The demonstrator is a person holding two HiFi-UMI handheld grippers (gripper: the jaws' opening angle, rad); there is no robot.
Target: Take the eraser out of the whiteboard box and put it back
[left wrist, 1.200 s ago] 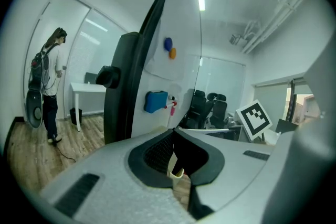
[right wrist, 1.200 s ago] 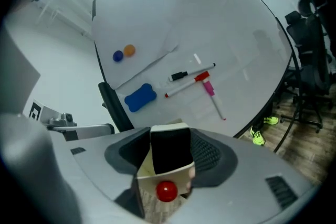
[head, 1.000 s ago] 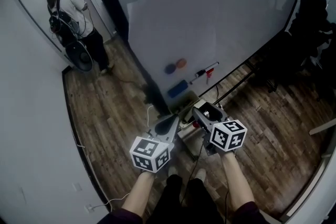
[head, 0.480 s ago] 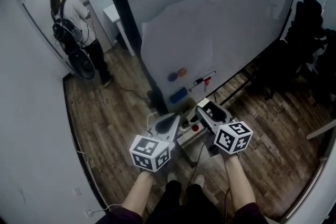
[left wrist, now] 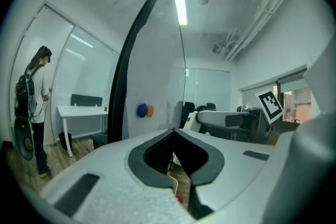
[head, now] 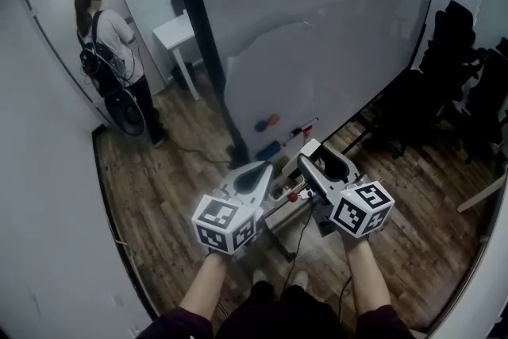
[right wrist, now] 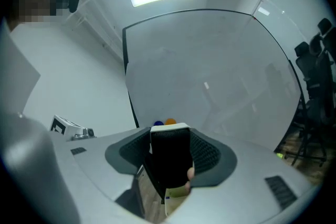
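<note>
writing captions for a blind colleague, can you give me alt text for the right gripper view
The right claw grips a black-faced eraser between its jaws, seen close up. Behind it stands a large whiteboard with a blue magnet and an orange magnet low on it.

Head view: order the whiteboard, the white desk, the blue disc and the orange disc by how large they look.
1. whiteboard
2. white desk
3. blue disc and orange disc: they look alike, so no ranking between them.
</note>
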